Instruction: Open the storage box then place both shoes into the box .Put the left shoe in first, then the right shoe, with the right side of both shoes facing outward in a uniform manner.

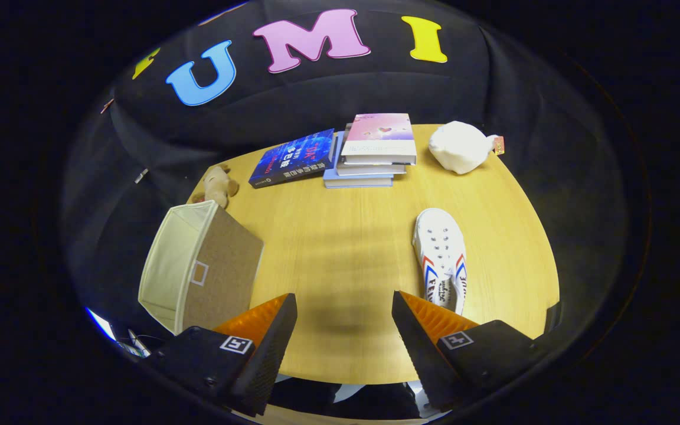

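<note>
Your gripper (344, 321): spread wide, holding nothing, above bare wooden surface (340, 248). Storage box (201, 274): beige fabric, top open, just ahead of your left finger. Shoe (441, 255): one white sneaker, flat on the surface, touching-close beyond your right finger. Further back: books (369, 153), white pouch (458, 146), small plush toy (217, 184).

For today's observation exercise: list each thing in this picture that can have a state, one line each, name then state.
gripper: open, fingers apart over bare table, holding nothing.
storage box: open at the top, standing at the table's edge.
shoe: lying on the table, outside the box.
stack of books: closed, piled flat.
blue book: closed, flat beside the stack.
</note>
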`<state>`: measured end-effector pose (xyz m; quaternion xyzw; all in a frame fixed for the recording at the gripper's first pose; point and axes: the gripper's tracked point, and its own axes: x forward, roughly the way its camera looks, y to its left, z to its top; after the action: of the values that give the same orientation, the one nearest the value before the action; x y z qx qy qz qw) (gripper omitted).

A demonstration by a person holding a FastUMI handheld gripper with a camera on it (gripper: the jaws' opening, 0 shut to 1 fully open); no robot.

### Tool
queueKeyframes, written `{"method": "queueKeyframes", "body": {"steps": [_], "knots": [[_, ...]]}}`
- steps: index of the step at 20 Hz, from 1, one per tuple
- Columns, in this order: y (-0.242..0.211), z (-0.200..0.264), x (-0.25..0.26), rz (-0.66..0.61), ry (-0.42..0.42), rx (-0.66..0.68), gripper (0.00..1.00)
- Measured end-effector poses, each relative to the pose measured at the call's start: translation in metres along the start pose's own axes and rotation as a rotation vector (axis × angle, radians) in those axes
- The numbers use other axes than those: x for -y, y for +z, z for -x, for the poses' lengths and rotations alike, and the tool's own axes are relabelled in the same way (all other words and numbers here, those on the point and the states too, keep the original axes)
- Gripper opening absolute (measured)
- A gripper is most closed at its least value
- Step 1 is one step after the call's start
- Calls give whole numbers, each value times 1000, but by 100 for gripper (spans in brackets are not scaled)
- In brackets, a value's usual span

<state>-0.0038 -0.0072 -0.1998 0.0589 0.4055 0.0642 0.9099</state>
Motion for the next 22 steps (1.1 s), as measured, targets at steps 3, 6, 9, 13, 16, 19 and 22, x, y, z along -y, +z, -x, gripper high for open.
{"method": "queueKeyframes", "body": {"steps": [3,6,9,13,16,19,22], "knots": [[-4,-8,37,9,-37,-15,99],[-8,-19,84,53,-114,-25,99],[-14,-36,126,96,-176,-53,99],[-23,-53,166,54,-189,-99,99],[-30,-71,186,35,-197,-131,99],[-35,-89,193,44,-192,-157,99],[-41,-105,183,19,-146,-189,96]]}}
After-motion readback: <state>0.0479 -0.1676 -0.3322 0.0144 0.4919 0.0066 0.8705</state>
